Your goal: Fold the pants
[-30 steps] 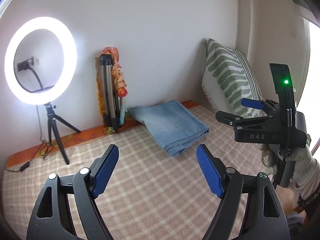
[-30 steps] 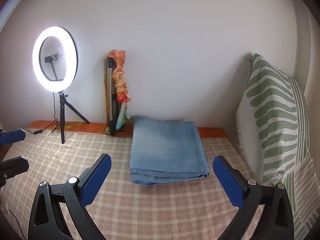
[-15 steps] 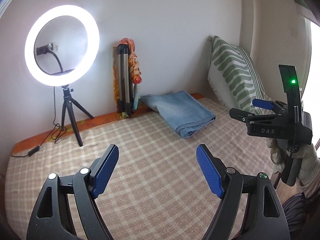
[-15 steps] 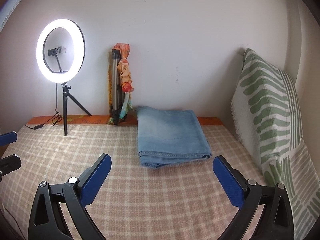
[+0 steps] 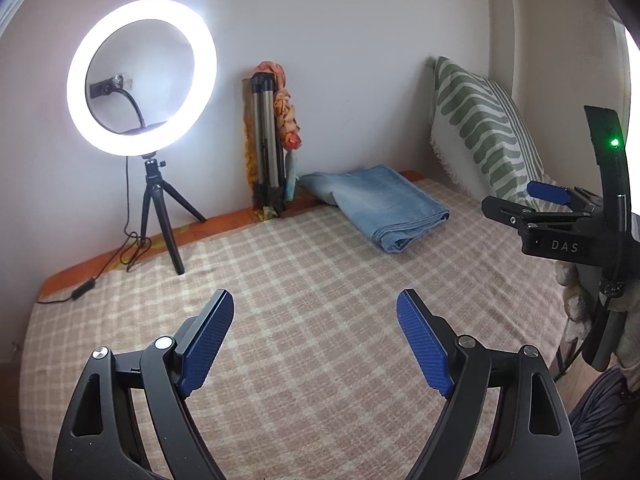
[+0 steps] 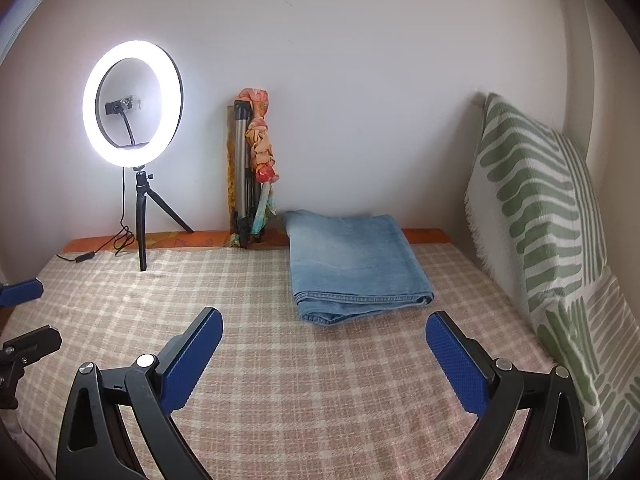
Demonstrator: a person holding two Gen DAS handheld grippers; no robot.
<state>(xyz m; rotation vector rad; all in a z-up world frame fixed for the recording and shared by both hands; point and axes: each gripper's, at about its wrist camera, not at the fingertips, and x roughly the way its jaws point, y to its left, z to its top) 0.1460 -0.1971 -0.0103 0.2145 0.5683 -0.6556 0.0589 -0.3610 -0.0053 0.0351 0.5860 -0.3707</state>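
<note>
Above the checked blanket [image 6: 320, 400], both tongs [image 5: 316, 336] [image 6: 322, 348] gape empty, folded pants [image 6: 352, 264] lying beyond.

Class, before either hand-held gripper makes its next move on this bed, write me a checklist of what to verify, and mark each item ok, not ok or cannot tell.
1. Pants folded into a flat stack: ok.
2. Left hand-held gripper open, nothing between its pads: ok; its jaws have just been opening.
3. Right hand-held gripper open and empty: ok.
4. Both clear of the pants: ok.
5. Ring light cable away from the pants: ok.
6. Hidden layers aligned: cannot tell.
</note>
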